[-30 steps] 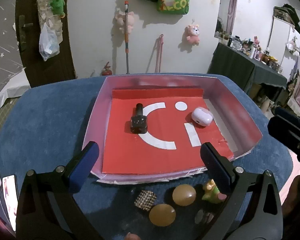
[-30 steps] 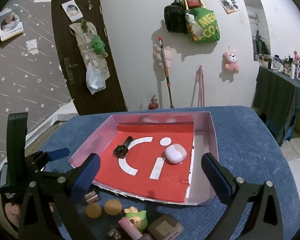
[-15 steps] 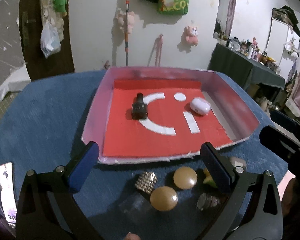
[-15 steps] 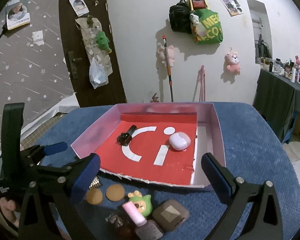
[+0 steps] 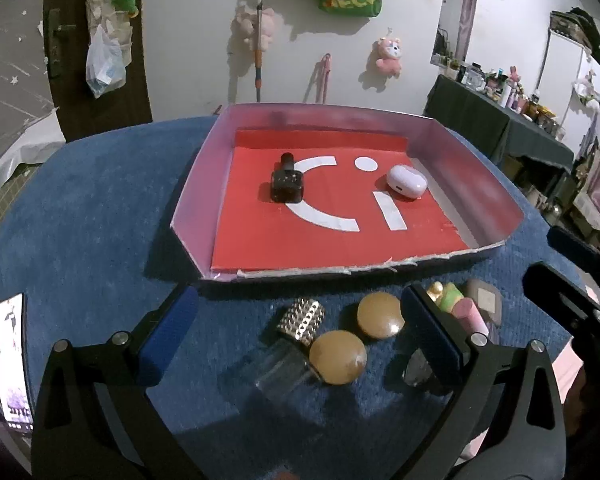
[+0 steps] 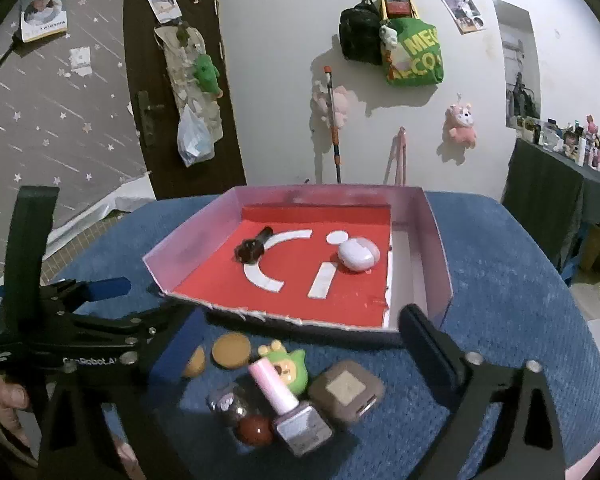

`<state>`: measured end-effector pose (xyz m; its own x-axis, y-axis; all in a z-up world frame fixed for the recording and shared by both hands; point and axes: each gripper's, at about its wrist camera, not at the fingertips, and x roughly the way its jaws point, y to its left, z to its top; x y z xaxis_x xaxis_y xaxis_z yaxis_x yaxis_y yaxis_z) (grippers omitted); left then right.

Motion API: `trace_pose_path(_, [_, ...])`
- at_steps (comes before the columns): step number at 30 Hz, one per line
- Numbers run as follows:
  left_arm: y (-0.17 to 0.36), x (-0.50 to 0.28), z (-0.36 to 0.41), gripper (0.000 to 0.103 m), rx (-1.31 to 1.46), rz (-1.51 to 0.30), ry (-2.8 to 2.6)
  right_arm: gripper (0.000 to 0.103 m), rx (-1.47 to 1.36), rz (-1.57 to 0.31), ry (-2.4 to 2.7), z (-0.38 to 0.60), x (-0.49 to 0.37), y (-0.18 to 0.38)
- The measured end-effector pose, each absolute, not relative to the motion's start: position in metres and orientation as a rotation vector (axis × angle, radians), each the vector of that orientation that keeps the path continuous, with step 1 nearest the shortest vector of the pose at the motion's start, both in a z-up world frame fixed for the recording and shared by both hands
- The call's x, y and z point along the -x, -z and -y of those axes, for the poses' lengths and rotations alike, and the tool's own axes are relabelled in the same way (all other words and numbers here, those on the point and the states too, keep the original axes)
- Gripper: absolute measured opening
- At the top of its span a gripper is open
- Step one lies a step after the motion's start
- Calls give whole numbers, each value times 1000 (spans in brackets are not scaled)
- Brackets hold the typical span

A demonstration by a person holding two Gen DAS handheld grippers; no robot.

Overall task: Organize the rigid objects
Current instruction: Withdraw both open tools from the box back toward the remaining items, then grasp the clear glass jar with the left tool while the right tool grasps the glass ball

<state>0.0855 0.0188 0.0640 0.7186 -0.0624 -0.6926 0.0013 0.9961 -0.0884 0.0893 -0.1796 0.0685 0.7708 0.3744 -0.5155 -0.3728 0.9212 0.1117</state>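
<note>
Both claws have sunk toward the clutter; our right claw (image 6: 296, 344), wide but just narrowing, empty, next takes the nail polish (image 6: 290, 408) at six o'clock; left claw (image 5: 300, 322) gapes.

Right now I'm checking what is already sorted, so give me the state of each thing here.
Tray: open-topped, two things inside.
Black bottle: in tray, lying down.
White case: in tray, closed.
Clear bottle: outside, lying down, capped.
Pink-capped bottle: outside, lying down.
Brown case: outside, closed.
Left claw: open, empty.
Right claw: jaws just closing, empty.
</note>
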Motion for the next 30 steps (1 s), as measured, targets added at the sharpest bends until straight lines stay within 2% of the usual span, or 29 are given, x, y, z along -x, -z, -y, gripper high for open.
trace_pose_path(9, [-46, -74, -23, 100, 123, -775, 39, 80, 14, -600, -371, 181, -77, -43])
trace_pose_path(12, [-40, -72, -23, 89, 127, -782, 44, 78, 7, -620, -367, 184, -73, -33])
trace_pose_path(14, [-38, -69, -21, 87, 127, -783, 50, 74, -1, -635, -371, 186, -70, -26])
trace_pose_path(27, [-31, -53, -29, 81, 136, -783, 8, 73, 15, -644, -484, 169, -47, -15])
trace_pose_path(30, [-27, -52, -31, 71, 123, -795, -9, 71, 26, -634, -517, 161, -43, -15])
